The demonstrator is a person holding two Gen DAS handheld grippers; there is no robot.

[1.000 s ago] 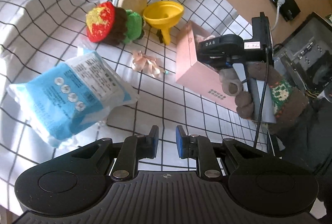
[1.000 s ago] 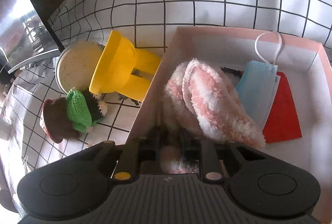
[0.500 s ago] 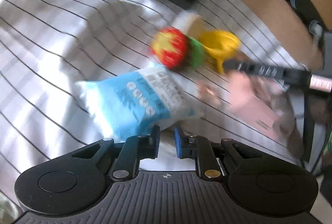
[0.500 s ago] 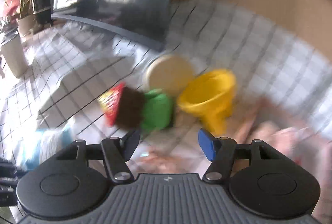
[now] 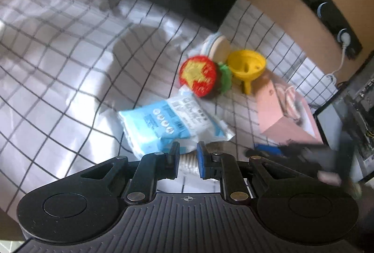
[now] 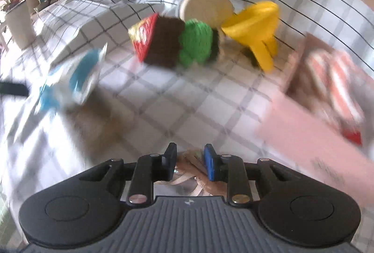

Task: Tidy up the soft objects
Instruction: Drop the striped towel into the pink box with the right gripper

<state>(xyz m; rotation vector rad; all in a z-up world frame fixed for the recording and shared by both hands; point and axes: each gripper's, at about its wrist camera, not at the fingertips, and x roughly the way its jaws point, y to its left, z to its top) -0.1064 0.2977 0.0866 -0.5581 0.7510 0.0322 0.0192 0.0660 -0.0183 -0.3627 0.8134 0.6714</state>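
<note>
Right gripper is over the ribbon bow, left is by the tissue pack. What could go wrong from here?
1. The right gripper straddles the thin pinkish bow lying flat on the checked cloth; closing may pinch cloth too and drag it.
2. The view is motion-blurred, so alignment may be off and the fingers could miss.
3. The left gripper sits at the tissue pack edge; it may nudge the pack into the crocheted burger.

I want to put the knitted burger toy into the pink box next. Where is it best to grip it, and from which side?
Grip the knitted burger toy across its brown middle layer, coming from above. It lies on its side with the red and yellow face toward the blue packet and the green end beside the yellow funnel, so probably only the top is free. The soft layers should squeeze between the fingers.
</note>
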